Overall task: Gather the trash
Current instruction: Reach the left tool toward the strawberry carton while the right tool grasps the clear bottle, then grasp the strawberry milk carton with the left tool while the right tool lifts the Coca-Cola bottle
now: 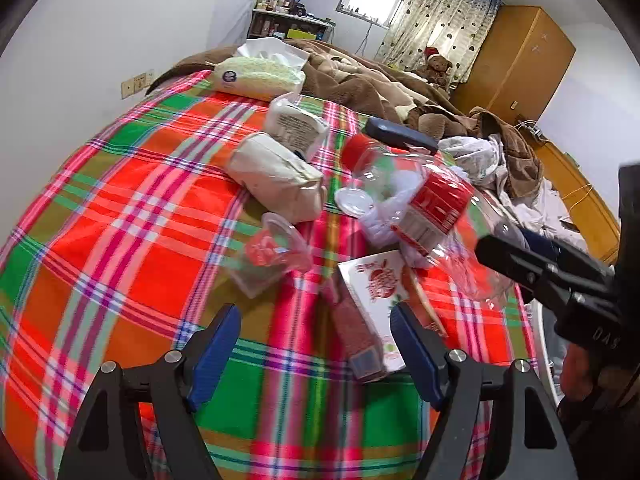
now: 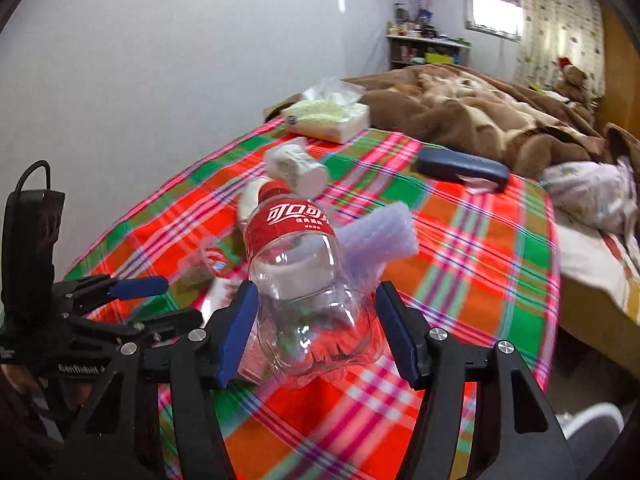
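Presently the empty bottle (image 2: 308, 288) is bracketed by the right gripper (image 2: 316, 332), whether pinched cannot be told; nothing is held by the released left gripper (image 1: 316, 352) above the plaid sheet (image 1: 132, 216).

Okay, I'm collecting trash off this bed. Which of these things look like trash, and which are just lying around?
Likely trash: bottle, empty and between the right fingers; cup; carton; foam; lid.

Just lying about: tissue packs; dark case; blanket; teddy bear.
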